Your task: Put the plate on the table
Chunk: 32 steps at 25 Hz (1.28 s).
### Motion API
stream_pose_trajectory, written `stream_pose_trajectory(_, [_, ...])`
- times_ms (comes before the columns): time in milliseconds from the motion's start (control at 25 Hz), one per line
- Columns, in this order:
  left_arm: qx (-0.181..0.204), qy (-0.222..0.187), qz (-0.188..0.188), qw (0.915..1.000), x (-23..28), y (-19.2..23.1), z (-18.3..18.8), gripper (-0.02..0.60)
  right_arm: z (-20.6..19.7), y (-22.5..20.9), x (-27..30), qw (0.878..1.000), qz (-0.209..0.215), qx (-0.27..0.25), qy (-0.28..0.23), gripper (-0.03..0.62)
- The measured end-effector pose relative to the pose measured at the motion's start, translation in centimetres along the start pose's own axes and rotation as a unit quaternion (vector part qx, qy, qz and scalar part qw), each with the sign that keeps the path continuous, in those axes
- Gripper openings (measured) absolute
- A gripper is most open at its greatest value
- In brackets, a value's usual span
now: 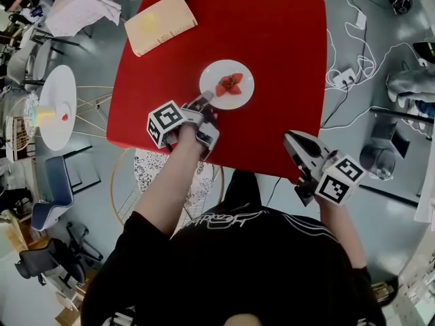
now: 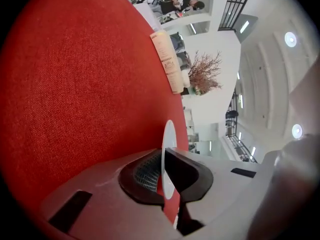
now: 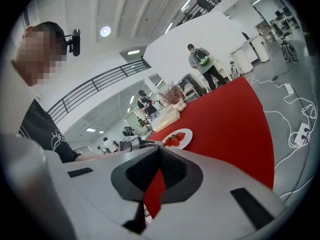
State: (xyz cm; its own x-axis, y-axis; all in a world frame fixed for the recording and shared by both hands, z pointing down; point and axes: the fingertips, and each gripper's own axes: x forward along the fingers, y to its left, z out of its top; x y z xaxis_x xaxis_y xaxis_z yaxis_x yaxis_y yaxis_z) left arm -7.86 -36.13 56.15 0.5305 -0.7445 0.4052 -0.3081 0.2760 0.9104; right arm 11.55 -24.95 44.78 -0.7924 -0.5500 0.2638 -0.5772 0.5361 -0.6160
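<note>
Jaws of the left gripper [image 1: 206,98] clamp the plate [image 1: 242,95] holding strawberries [image 1: 230,84]; right gripper [image 1: 291,140] jaws together.

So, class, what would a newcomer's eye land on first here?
The big red table fills the upper middle of the head view. Near its centre is a white plate of strawberries, with the left gripper shut on its near rim.
</note>
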Motion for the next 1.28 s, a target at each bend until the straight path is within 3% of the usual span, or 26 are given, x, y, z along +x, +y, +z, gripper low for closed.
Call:
stream_pose_trajectory(320, [-0.002,0.007,0.015,0.9999,0.2,-0.1,0.0,0.022,-0.3,0.0,-0.2,1.000,-0.001,0.006,-0.003,0.006])
stream_pose_trajectory(480, [0.003,0.009,-0.016,0.9998,0.2,-1.3,0.0,0.172,-0.5,-0.1,-0.7,1.000,-0.003,0.010,-0.004,0.006])
stream_pose_trajectory(640, [0.014,0.022,-0.036,0.9990,0.3,-2.0,-0.3,0.227,-0.6,-0.1,-1.0,1.000,-0.003,0.012,-0.006,0.006])
stream_pose_trajectory(960, [0.069,0.044,-0.054,0.9951,0.6,-3.2,-0.4,0.336,-1.0,-0.2,-1.5,1.000,-0.009,0.022,-0.006,0.006])
stream_pose_trajectory(1080, [0.107,0.057,-0.060,0.9908,0.6,-3.7,-0.9,0.380,-1.1,-0.3,-1.9,1.000,-0.012,0.021,-0.005,0.006])
stream_pose_trajectory(1280, [0.185,0.081,-0.042,0.9784,0.4,-3.9,-1.9,0.400,-1.2,-0.3,-2.2,0.999,-0.019,0.025,-0.006,0.006])
